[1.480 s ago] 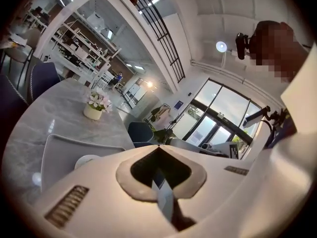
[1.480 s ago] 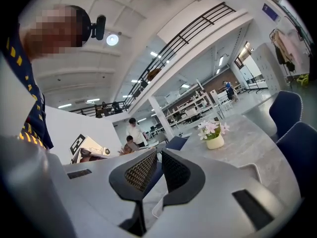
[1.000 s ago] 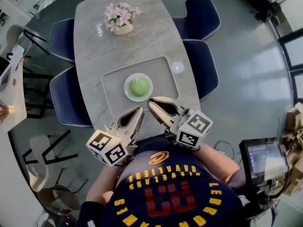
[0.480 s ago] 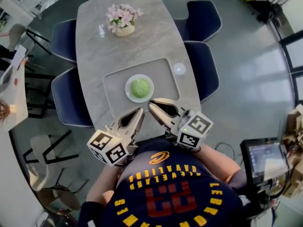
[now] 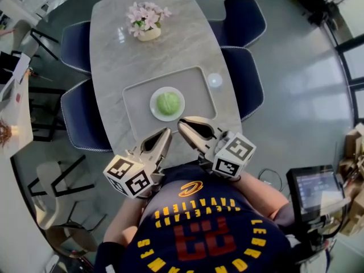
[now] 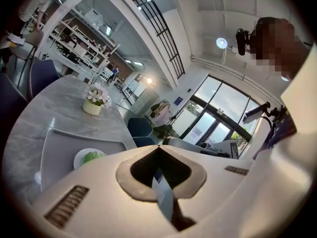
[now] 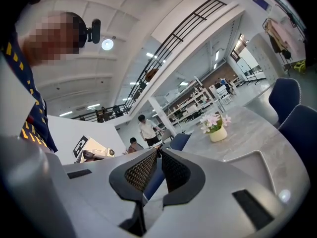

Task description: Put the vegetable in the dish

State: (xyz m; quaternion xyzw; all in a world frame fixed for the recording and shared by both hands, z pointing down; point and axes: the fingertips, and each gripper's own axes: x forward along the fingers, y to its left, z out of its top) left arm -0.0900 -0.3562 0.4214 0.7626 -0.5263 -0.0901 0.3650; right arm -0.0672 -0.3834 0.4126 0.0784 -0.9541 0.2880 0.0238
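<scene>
A round green vegetable point(image 5: 168, 103) lies in a white dish point(image 5: 154, 109) on a grey tray point(image 5: 138, 93) in the middle of the marble table. In the left gripper view the vegetable point(image 6: 91, 157) and the dish point(image 6: 78, 160) show low at the left. My left gripper point(image 5: 166, 131) and right gripper point(image 5: 182, 124) hover side by side over the table's near edge, just short of the tray, close to my chest. Both point toward the dish. Each gripper's jaws are shut, with nothing between them in either gripper view.
A pot of pink flowers point(image 5: 147, 21) stands at the table's far end. A small round white object point(image 5: 214, 80) lies right of the tray. Dark blue chairs point(image 5: 244, 23) point(image 5: 79, 114) line both long sides. People stand in the background of the right gripper view.
</scene>
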